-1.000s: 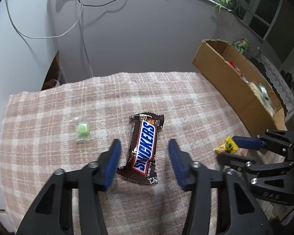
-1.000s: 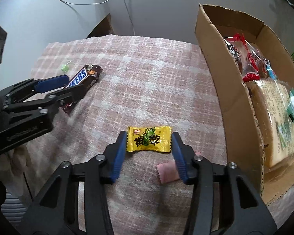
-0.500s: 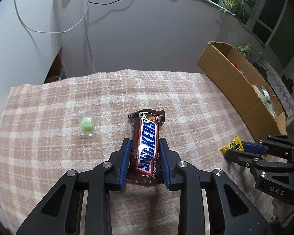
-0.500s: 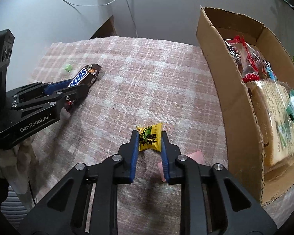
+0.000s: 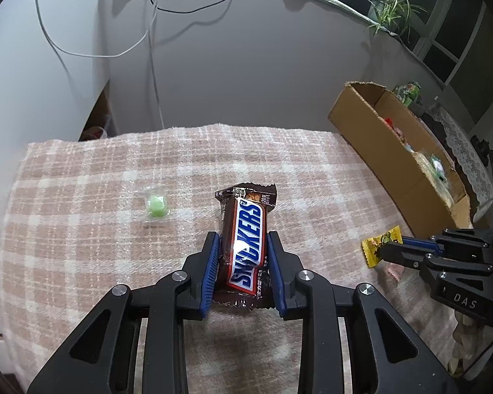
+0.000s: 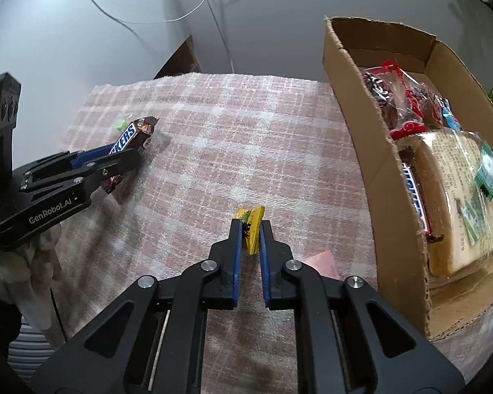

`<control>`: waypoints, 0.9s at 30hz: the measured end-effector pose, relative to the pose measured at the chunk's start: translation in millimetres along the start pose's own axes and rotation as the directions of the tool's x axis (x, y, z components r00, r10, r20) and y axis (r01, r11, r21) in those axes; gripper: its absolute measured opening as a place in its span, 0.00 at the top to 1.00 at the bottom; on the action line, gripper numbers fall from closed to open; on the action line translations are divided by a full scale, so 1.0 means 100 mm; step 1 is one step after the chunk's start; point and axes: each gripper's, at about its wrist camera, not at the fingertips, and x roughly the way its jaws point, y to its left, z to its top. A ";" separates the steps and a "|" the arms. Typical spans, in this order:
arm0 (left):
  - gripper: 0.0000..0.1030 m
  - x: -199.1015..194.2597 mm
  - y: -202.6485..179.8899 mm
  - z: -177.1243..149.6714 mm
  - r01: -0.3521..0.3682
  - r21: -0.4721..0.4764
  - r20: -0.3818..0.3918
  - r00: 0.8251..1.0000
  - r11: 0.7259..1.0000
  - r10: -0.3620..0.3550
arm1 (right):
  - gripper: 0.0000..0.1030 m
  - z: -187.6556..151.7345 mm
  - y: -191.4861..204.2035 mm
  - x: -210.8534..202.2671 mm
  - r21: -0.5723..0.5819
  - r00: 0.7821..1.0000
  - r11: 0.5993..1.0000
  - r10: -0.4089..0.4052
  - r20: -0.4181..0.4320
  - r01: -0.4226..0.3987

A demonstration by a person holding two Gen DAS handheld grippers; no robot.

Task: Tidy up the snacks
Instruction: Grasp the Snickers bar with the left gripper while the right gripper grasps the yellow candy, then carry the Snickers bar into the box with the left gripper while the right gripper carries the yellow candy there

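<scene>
My left gripper (image 5: 241, 239) is shut on a Snickers bar (image 5: 246, 239) and holds it a little above the plaid cloth; it also shows in the right wrist view (image 6: 131, 136). My right gripper (image 6: 248, 226) is shut on a yellow candy packet (image 6: 251, 226), squeezed upright between the blue pads; the packet also shows in the left wrist view (image 5: 379, 246). A cardboard box (image 6: 361, 138) with several snacks stands at the right, also seen in the left wrist view (image 5: 394, 170).
A small green candy (image 5: 156, 206) in clear wrap lies on the cloth left of the Snickers bar. A pink wrapper (image 6: 323, 262) lies on the cloth by my right gripper. Cables hang on the wall behind the table.
Both grippers closed from open: the left onto the Snickers bar, the right onto the yellow packet. Both snacks have been lifted slightly off the cloth.
</scene>
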 end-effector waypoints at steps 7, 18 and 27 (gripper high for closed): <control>0.74 -0.16 -0.11 0.08 0.018 0.008 0.020 1.000 1.000 -0.018 | 0.91 0.09 -0.11 -0.33 0.021 0.999 1.000 0.013 0.046 -0.014; 0.74 -0.28 -0.63 0.36 0.057 0.060 0.050 0.997 0.997 -0.060 | 0.91 0.22 -0.44 -0.80 0.056 0.995 0.998 0.004 0.099 -0.009; 0.74 -0.15 -1.07 0.60 0.104 0.101 0.051 0.993 0.989 -0.109 | 0.91 0.25 -0.93 -1.04 0.122 0.993 0.992 -0.036 0.113 0.022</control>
